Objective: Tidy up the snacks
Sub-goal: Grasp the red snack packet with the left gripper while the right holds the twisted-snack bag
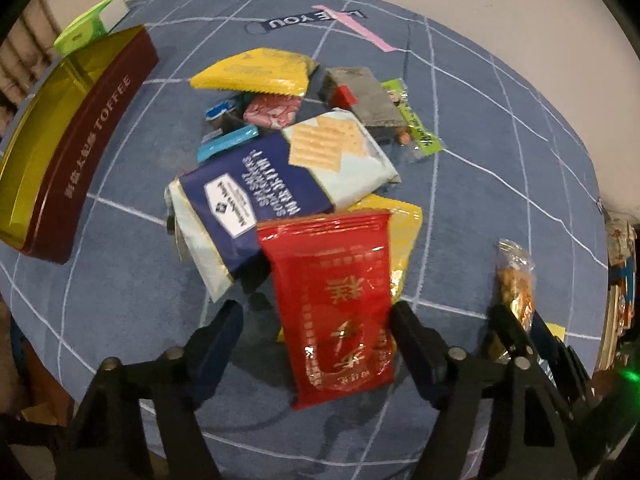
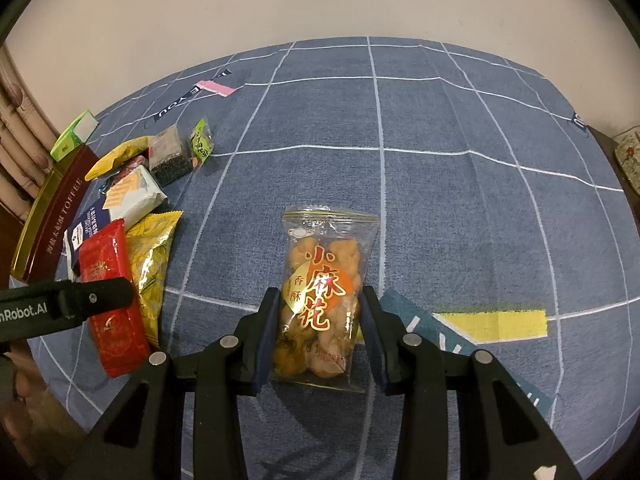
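Observation:
A pile of snack packets lies on the blue cloth. My left gripper (image 1: pixel 316 320) is open around a red packet (image 1: pixel 340 300), which lies between its fingers; the packet also shows in the right wrist view (image 2: pixel 114 296). Behind it lie a navy-and-white cracker packet (image 1: pixel 280 184), a yellow packet (image 1: pixel 252 70) and a gold-yellow packet (image 2: pixel 154 256). My right gripper (image 2: pixel 318 312) is shut on a clear bag of fried dough twists (image 2: pixel 322 292), its fingers pressing both sides. That bag shows at the right of the left wrist view (image 1: pixel 516 280).
An open toffee tin (image 1: pixel 60 144) with a gold inside and maroon wall stands at the left, a green-and-white box (image 1: pixel 92 24) behind it. A grey packet (image 1: pixel 368 96) and a small green packet (image 1: pixel 416 120) lie behind the pile. The blue checked cloth (image 2: pixel 440 200) stretches right.

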Tool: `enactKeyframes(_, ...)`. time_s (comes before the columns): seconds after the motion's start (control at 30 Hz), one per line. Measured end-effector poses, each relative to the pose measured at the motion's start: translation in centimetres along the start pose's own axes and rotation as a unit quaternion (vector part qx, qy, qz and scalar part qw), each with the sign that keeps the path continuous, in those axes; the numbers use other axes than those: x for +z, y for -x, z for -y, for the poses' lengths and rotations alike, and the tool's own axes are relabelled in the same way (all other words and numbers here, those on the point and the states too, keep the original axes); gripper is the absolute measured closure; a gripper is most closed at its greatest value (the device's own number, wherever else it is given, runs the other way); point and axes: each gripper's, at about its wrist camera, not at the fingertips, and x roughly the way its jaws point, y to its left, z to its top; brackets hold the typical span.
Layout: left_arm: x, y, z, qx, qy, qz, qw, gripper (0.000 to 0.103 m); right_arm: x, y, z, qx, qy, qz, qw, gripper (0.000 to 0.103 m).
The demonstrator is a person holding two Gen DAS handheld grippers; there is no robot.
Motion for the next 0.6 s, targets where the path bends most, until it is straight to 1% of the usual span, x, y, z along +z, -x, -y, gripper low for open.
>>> enactKeyframes(0.07,-0.1,0.2,0.1,-0.016,-0.007,-0.002,0.9998,0.046,0.0,0.0,0.1,0.001,0.000,0.000,1.000,0.066)
enactKeyframes(0.1,-0.1,0.3,0.1,-0.024,-0.010,-0.005,0.9997,0.050,0.0,0.0,0.1,0.001,0.000,0.000,1.000,0.066)
enactKeyframes(0.17,-0.2,0.4,0.1,-0.025,-0.018,-0.007,0.9995,0.051,0.0,0.0,0.2,0.001,0.001,0.000,1.000,0.066)
enactKeyframes(0.37,-0.8,0.9,-1.0,-0.044,-0.033,-0.008,0.9984,0.055,-0.1,0.0,0.0,-0.003,0.002,0.001,1.000,0.066)
enactKeyframes(0.43,-0.8,1.1,-1.1,-0.051,-0.044,-0.008,0.9977,0.055,-0.1,0.0,0.0,-0.004,0.004,0.001,1.000,0.065)
enactKeyframes(0.5,-1.1,1.4,-1.2,-0.049,-0.058,-0.007,0.9971,0.055,-0.2,0.0,0.0,-0.005,0.004,0.002,1.000,0.065)
enactKeyframes(0.6,-1.7,1.7,-1.6,-0.057,-0.065,-0.014,0.9962,0.055,-0.1,0.0,0.0,-0.008,0.005,0.001,1.000,0.065)
